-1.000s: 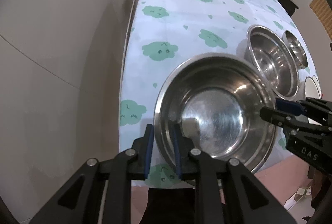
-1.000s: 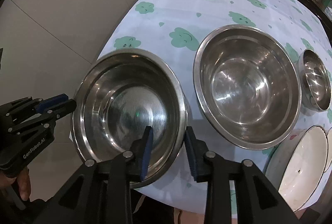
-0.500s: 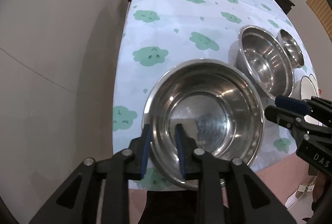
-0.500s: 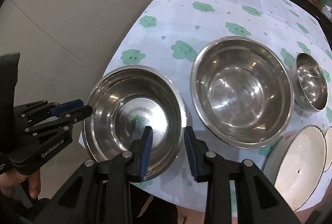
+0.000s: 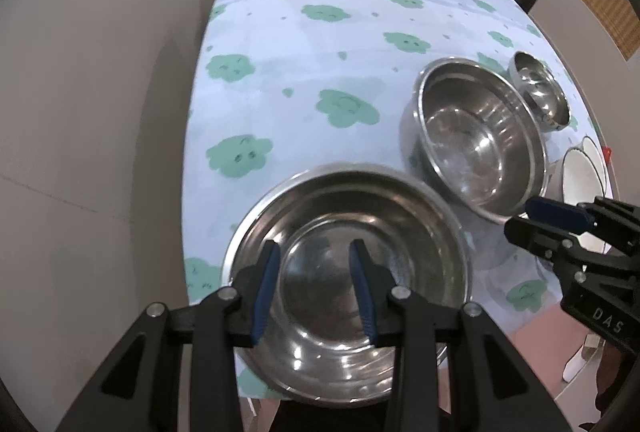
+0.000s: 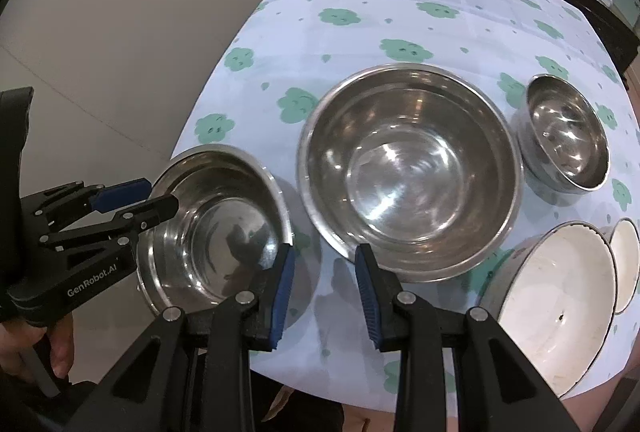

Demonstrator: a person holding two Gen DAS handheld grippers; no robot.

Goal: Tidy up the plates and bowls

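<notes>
A shiny round stainless-steel bowl (image 5: 348, 284) sits at the near left corner of the desk (image 5: 320, 79), which is covered with a pale blue cloth printed with green clouds. The left gripper (image 5: 316, 264) hangs over this bowl; its jaws have just been opening and now stand apart above the bowl's inside, pressing on nothing, with the rim no longer between them. In the right wrist view the same bowl (image 6: 216, 228) appears at the left, with the left gripper (image 6: 154, 197) reaching over its near left rim.

The right gripper (image 6: 324, 264) hovers over the cloth in the gap between this bowl and a larger, deeper stainless-steel bowl (image 6: 412, 167) to its right. Its jaws stand partly open with only cloth showing between them, and they hold nothing.

Further right stands a small steel bowl (image 6: 564, 135), close beside the large one. At the near right edge of the desk lie a white enamel bowl with a dark rim (image 6: 556, 304) and a second white dish (image 6: 624, 264) just beyond it.
</notes>
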